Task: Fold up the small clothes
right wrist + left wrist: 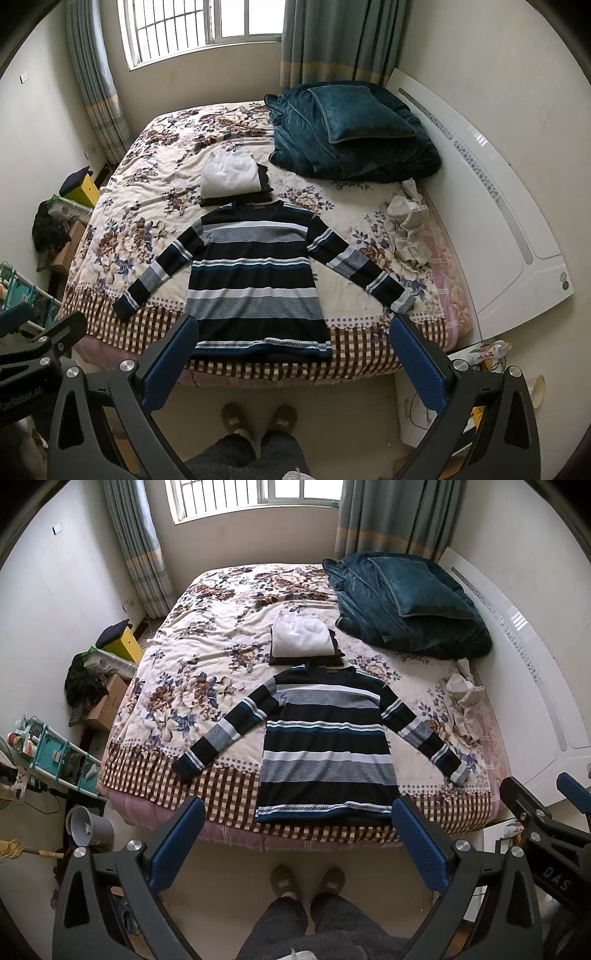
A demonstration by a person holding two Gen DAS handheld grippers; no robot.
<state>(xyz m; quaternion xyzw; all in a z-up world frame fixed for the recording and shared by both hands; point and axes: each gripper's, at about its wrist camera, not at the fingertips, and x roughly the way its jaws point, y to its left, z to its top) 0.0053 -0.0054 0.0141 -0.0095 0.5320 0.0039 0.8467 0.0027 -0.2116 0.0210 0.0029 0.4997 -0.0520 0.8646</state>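
Both pairs of blue-padded fingers stand spread wide with nothing between them: we hold the left gripper (pixel 299 842) and the right gripper (pixel 293 360) above the floor at the foot of the bed (pixel 155 786), short of the mattress edge. Our slippers (pixel 306 880) show below, toes toward the bed.

We see the striped sweater (pixel 327 746) laid flat on the floral bedspread (pixel 207 635), hem at the near edge over the checked border, collar pointing to the window (pixel 207 26). Its two sleeves angle outward and down, the left cuff (pixel 186 766) and the right cuff (pixel 456 771) both resting near the dotted band.

Just beyond the collar sits a folded stack, a white garment (pixel 301 635) on top of a dark folded garment (pixel 306 660); the sweater's neckline lies just beside the stack's near edge. To the right, near the white headboard (pixel 517 686), a crumpled beige cloth (pixel 465 701) lies close to the right sleeve but apart from it. A teal blanket (pixel 402 605) with a matching pillow on top fills the far right corner.

Left of the bed we find a cardboard box (pixel 107 705), a yellow box (pixel 125 644), a teal rack (pixel 55 757) and a grey bucket (pixel 90 827) tipped on its side.
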